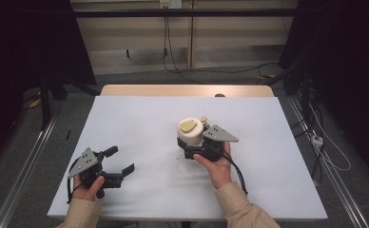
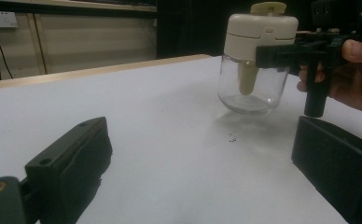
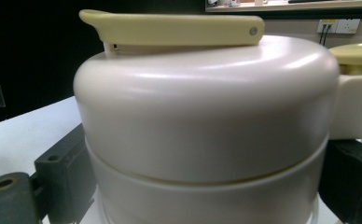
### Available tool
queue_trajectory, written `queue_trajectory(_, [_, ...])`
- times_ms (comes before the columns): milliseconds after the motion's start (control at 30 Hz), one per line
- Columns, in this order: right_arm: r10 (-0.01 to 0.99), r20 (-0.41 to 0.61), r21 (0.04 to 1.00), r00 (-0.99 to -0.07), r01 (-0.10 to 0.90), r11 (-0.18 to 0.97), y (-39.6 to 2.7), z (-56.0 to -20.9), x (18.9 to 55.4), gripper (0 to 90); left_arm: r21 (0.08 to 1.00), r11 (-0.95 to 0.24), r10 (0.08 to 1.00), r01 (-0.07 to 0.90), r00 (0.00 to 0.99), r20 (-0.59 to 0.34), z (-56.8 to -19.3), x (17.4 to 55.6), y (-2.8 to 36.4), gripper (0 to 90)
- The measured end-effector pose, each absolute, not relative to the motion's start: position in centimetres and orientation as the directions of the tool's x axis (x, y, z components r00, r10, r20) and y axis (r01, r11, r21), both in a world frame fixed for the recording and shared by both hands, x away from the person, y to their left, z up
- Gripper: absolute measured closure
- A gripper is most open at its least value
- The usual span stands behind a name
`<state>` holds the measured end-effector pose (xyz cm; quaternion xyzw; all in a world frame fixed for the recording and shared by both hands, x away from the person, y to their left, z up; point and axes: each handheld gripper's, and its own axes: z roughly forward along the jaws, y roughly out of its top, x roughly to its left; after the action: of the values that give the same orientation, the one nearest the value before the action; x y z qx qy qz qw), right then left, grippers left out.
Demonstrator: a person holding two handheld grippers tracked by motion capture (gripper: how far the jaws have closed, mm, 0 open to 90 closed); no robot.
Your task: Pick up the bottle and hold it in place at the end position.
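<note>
Overhead scene of a white table (image 1: 140, 123) with two hand-held grippers.

Near table centre: a jar (image 1: 190, 132), upright, long axis vertical, with a clear glass body and a cream lid (image 2: 262, 29) carrying a flat yellow tab (image 3: 174, 29).

Right gripper (image 1: 198, 142): jaws clamped on either side of the cream lid, seen flanking it in the right gripper view. From the left gripper view, jar apparently lifted just clear of the table, a faint shadow beneath; cannot tell for certain.

Left gripper (image 1: 120, 161): jaws wide apart, holding nothing, resting low near the front left of the table, pointed toward the jar. Jar ahead of it and to its right, well apart, bare table between.

Right hand (image 1: 218, 166) far nearer the jar. Nothing standing in the way; one tiny speck (image 2: 232, 138) on the table below the jar. Cables and dark curtains beyond the table.
</note>
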<state>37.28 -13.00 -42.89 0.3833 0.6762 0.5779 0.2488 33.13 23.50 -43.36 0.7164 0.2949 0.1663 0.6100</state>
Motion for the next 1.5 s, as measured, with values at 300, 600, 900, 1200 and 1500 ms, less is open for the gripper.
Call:
queue_trajectory(300, [0.807,0.114,0.971,-0.579,0.237,0.033,-12.8,-43.1,37.8,6.8,0.972,-0.081,0.622,0.222,0.773,-0.125,-43.4,33.1,23.4,4.3])
queue_trajectory(600, [0.812,0.114,0.972,-0.572,0.233,0.028,-12.7,-43.2,38.5,6.8,0.972,-0.075,0.625,0.223,0.77,-0.129,-43.4,33.1,23.5,4.3])
queue_trajectory(900, [0.81,0.103,0.972,-0.578,0.232,0.041,-12.4,-43.4,39.1,6.8,0.973,-0.072,0.621,0.219,0.773,-0.128,-43.3,33.0,23.6,4.2])
queue_trajectory(1200, [0.819,0.097,0.972,-0.565,0.229,0.043,-12.5,-43.5,39.7,6.8,0.973,-0.07,0.622,0.219,0.772,-0.129,-43.3,33.0,23.6,4.3])
queue_trajectory(1500, [0.827,0.092,0.972,-0.555,0.23,0.046,-12.7,-43.7,40.4,6.8,0.972,-0.077,0.621,0.223,0.773,-0.129,-43.4,33.0,23.7,4.2])
